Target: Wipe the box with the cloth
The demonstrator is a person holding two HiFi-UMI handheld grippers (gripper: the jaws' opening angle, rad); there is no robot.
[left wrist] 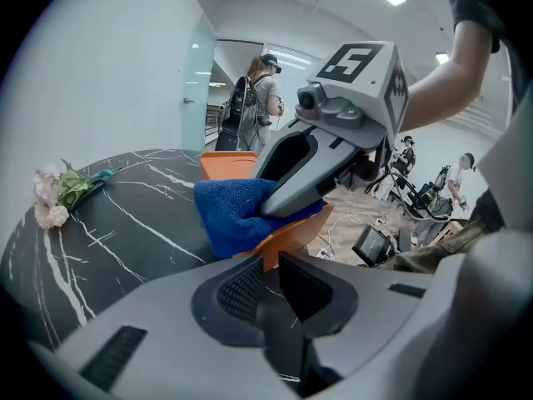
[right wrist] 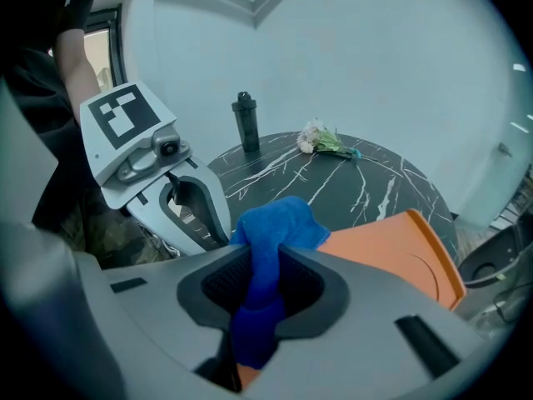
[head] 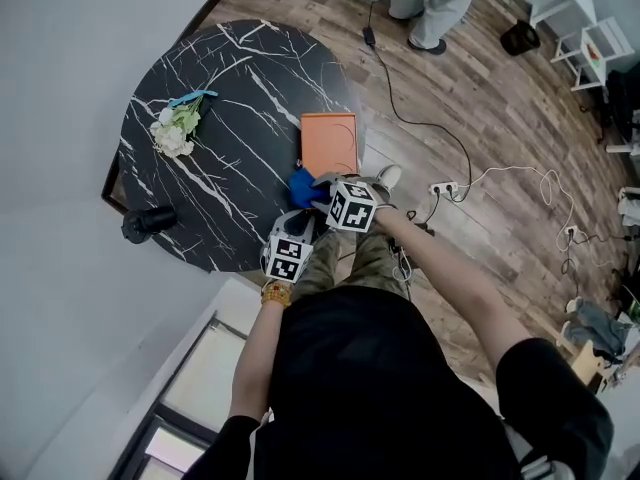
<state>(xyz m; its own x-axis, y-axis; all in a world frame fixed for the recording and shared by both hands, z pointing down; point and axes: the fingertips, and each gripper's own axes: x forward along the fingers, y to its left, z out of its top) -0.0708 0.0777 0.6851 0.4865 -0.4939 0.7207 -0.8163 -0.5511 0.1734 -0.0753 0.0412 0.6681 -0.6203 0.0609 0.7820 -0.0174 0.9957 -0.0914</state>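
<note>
The right gripper (right wrist: 265,261) is clamped on the blue cloth (right wrist: 279,223). A twisted fold runs down between its 2 jaws and the rest bunches out just past the tips. Held that way, a soft wad rather than hard plastic would likely meet the surface being wiped.

The left gripper (left wrist: 268,269) sits just to the left of the right one and nearer the person, tilted down over the near rim of the desk (head: 230,88). Its jaws stand a narrow gap apart with nothing between them. It seems to be kept free, perhaps to steady the box while the other wipes.

Straight ahead of the right gripper lies the orange box (right wrist: 391,248), with the cloth's wad lying over its near corner. Wiping looks about to begin or only just under way. The box is flat and rectangular, with a smooth matte top carrying a faint curved line. It lies close to the desk's edge on the right gripper's side, and no stain or dust shows on it.

Well beyond both grippers and off to their left are a small bunch of flowers (head: 175,128) and 1 dark bottle (right wrist: 245,122) standing upright. Both are clear of the wiping path.
</note>
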